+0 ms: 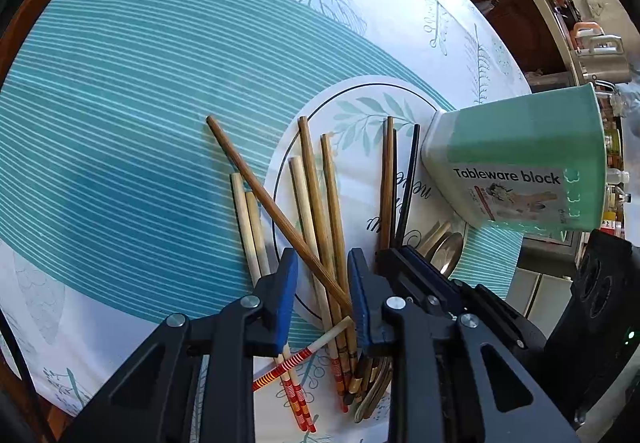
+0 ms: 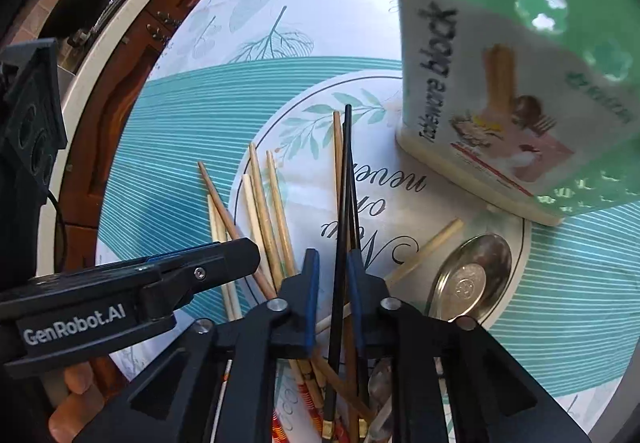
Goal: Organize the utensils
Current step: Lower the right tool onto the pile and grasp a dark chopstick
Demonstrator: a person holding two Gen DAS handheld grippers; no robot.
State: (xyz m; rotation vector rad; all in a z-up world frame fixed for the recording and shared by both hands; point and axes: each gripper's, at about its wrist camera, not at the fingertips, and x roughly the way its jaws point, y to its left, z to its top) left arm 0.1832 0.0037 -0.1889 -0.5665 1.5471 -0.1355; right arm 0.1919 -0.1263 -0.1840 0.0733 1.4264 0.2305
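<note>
Many chopsticks (image 1: 320, 203) lay loose on the tablecloth (image 1: 120, 123) | green tableware holder (image 1: 520, 159) beside them, contents hidden | my left gripper (image 1: 323, 297) apart above them | my right gripper (image 2: 334, 299) apart around a black chopstick (image 2: 343, 203) | spoon (image 2: 468, 279) nearby

We see loose chopsticks (image 1: 316, 203) fanned flat on the cloth, pale, brown and black, some crossing. A metal spoon (image 2: 468, 279) lies to their right, near the upright green holder (image 1: 520, 159).
</note>
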